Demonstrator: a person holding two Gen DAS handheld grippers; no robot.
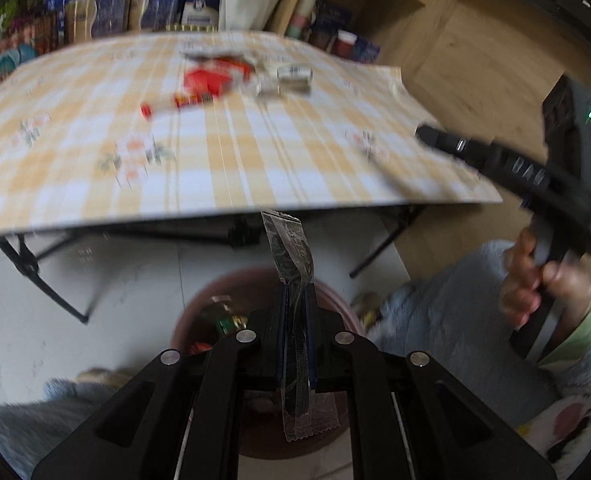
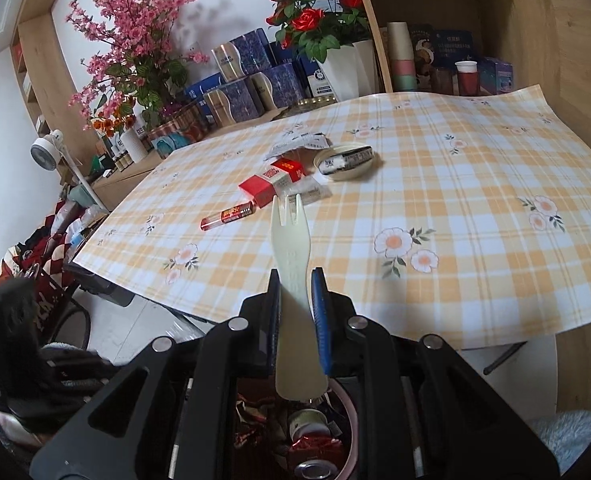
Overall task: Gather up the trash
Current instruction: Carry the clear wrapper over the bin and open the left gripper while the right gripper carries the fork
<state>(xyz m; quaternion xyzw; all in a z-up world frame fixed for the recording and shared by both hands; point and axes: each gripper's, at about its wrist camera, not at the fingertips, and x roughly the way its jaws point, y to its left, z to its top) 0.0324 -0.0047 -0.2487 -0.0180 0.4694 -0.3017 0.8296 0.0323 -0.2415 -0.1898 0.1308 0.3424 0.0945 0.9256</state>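
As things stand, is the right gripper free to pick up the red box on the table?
Probably not yet: the right gripper is shut on a cream plastic fork. Nothing blocks the way across the tablecloth to the red box; the fork must be dropped first.

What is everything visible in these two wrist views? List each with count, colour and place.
plastic wrapper: one, clear and dark, held in the left claw above the bin
plastic fork: one, cream, held in the right claw above the bin
bin: one, pinkish, on the floor below the table edge, holding cans and foil trash
red carton: one, red and white, mid-table
small tube: one, red, beside the carton
round lid: one, cream, behind the carton
tablecloth: one, yellow checked, floral
rose plant: one, red, white pot, behind the table
left claw: shut on the wrapper
right claw: shut on the fork
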